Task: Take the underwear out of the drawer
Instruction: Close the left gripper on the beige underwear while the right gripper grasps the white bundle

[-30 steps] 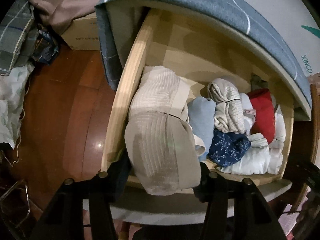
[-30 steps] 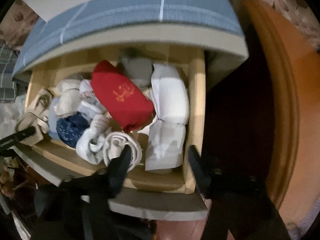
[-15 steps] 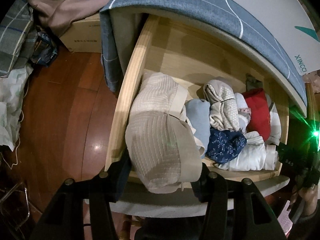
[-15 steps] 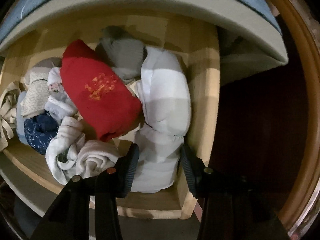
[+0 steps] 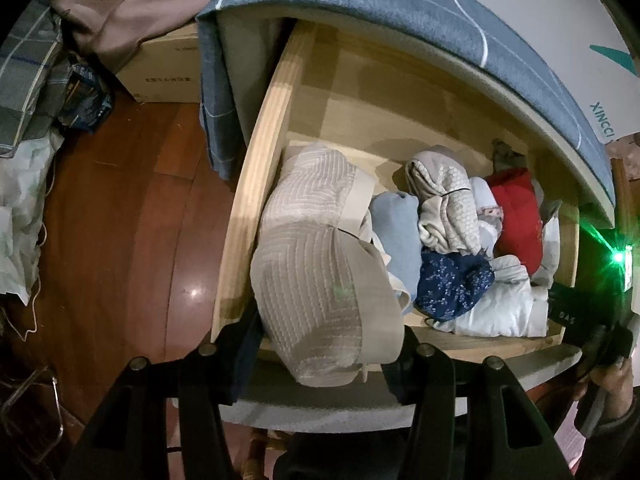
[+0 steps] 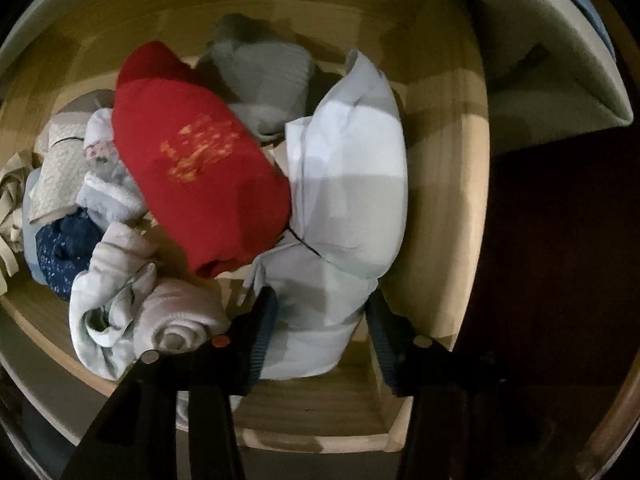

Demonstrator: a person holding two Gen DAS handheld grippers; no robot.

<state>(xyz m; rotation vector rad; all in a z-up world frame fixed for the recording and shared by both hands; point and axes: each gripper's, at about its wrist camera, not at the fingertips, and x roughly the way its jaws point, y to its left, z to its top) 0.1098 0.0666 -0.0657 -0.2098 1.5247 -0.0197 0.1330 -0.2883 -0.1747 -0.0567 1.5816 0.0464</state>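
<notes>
The pale blue-white rolled underwear (image 6: 320, 300) lies at the right end of the open wooden drawer (image 6: 440, 240), beside a red roll (image 6: 200, 176). The right tongs (image 6: 320, 328) straddle it, jaws having just widened, pads not clearly pressing. The left tongs (image 5: 328, 344) pinch a beige ribbed bundle (image 5: 320, 280) at the drawer's left end.

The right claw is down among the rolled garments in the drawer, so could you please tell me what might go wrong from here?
1. The right claw, whose jaws have just been opening, straddles the pale blue-grey roll; the red roll leans on that roll and may tumble when it lifts.
2. One finger sits close to the drawer's side wall and could jam.
3. The left claw holds the beige roll over the drawer front; it might slip.
</notes>
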